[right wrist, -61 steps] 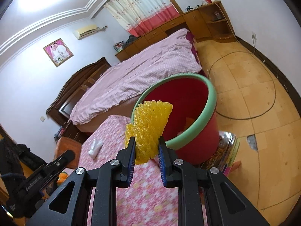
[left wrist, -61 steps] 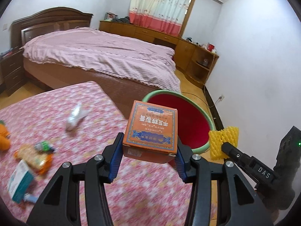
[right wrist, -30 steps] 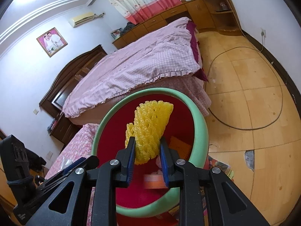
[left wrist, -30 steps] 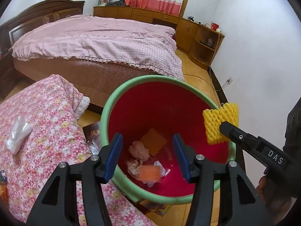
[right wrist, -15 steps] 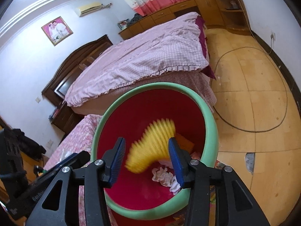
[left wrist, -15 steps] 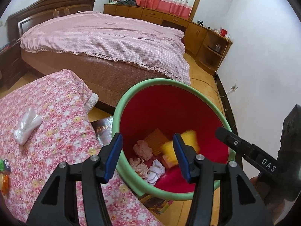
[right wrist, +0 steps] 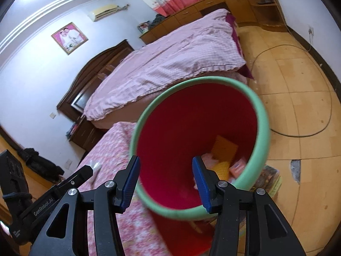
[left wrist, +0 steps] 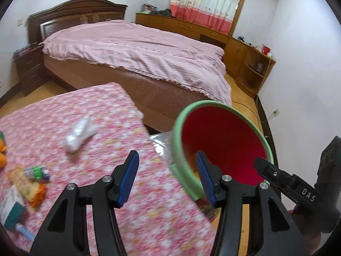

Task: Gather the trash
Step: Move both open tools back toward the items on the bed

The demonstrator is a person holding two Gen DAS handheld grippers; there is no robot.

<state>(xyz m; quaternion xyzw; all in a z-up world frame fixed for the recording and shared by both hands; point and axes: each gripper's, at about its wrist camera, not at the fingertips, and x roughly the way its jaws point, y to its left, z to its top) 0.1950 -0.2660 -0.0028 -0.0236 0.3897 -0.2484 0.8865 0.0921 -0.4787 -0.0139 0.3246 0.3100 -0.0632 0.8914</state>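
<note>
Both my left gripper (left wrist: 167, 176) and right gripper (right wrist: 166, 180) hang spread and empty beside the bin (right wrist: 261, 115). I judge the white wrapper (left wrist: 80, 133) on the floral cloth (left wrist: 42, 123) light and crushable (probably slippery), so I'd pinch its bunched middle.

1. The left tool (left wrist: 167, 177) has its jaws spread wide, with nothing between the blue pads (left wrist: 127, 178).
2. The right tool (right wrist: 166, 181) is likewise spread wide and holds nothing.
3. In the left wrist view, the right tool's black body lies at the near right, its tip pointing left.
4. In the right wrist view, the left tool's body lies at the near left.
</note>
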